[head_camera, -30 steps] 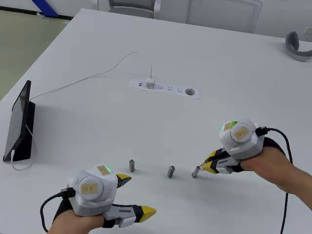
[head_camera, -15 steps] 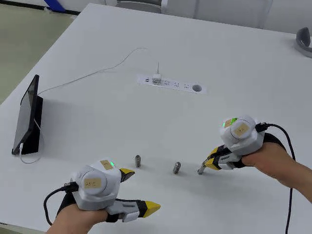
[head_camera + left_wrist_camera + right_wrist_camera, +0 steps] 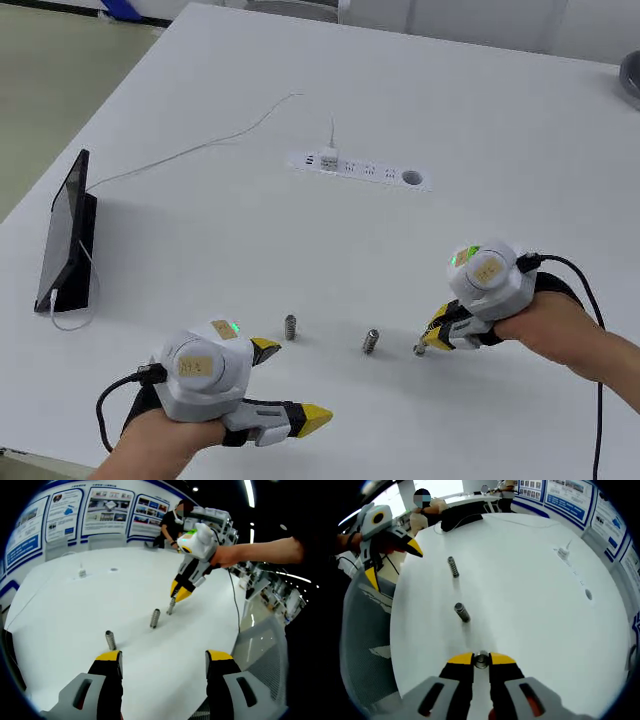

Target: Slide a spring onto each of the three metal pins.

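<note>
Three short metal pins stand in a row on the white table. The left pin (image 3: 291, 326) (image 3: 110, 640) (image 3: 453, 566) and the middle pin (image 3: 371, 341) (image 3: 155, 618) (image 3: 462, 612) each look wrapped in a coil. My right gripper (image 3: 430, 341) (image 3: 480, 660) (image 3: 181, 594) is tilted down at the third pin (image 3: 419, 349) (image 3: 171, 606), its jaws shut on a small spring (image 3: 481, 659) at the pin's top. My left gripper (image 3: 290, 383) (image 3: 163, 656) (image 3: 394, 562) hovers near the front edge, open and holding nothing, just short of the left pin.
A white power strip (image 3: 357, 169) with a plug and cable lies mid-table. A dark tablet (image 3: 65, 235) stands on its edge at the left. The table's front edge (image 3: 60, 455) runs close under my left hand. A person (image 3: 175, 522) stands beyond the table.
My right gripper has pushed in closer to the third pin, and the stretch of spring seen between them has shortened. My left gripper has held its place; the camera has shifted.
</note>
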The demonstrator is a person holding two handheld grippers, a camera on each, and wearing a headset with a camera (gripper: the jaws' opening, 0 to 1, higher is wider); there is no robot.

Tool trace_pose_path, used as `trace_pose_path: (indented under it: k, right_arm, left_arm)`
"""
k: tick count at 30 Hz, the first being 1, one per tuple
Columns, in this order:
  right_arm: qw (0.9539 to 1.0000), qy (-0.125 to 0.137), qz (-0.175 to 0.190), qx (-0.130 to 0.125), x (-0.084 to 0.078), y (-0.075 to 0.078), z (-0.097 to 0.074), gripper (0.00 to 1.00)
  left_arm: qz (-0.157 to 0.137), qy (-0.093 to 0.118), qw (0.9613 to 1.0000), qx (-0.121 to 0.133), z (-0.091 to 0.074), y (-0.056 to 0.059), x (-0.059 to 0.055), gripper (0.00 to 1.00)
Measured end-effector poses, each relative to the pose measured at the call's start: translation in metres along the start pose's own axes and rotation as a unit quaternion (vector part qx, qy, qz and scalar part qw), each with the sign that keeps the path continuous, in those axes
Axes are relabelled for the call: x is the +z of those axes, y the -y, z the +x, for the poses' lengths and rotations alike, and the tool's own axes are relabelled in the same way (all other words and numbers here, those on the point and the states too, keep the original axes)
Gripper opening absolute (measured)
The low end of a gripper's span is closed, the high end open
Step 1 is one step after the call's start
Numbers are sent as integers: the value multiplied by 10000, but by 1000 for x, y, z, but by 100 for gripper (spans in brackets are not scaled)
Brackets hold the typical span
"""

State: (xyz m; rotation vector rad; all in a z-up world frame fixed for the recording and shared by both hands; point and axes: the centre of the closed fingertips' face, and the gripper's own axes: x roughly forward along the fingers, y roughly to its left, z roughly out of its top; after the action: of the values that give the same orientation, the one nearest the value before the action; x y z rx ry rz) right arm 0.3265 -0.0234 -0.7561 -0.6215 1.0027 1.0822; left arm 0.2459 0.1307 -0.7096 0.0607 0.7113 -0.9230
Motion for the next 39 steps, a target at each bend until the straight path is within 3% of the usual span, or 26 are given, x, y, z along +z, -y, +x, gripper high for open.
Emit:
trace_pose_path:
  k: [10, 24, 31, 39]
  right_arm:
    - [9999, -129, -42, 20, -8, -1, 15, 13]
    - [9997, -222, 0, 64, -15, -4, 23, 14]
    - [9997, -224, 59, 40, -20, -9, 19, 23]
    - [9989, -108, 398, -219, -35, -11, 12, 38]
  left_arm:
    - [-15, -30, 10000, 65, -4, -5, -3, 69]
    - [-38, -60, 9999, 138, -10, -10, -5, 68]
    - [-43, -47, 9998, 163, -13, -12, -5, 68]
    - [-90, -27, 9998, 202, -15, -15, -8, 69]
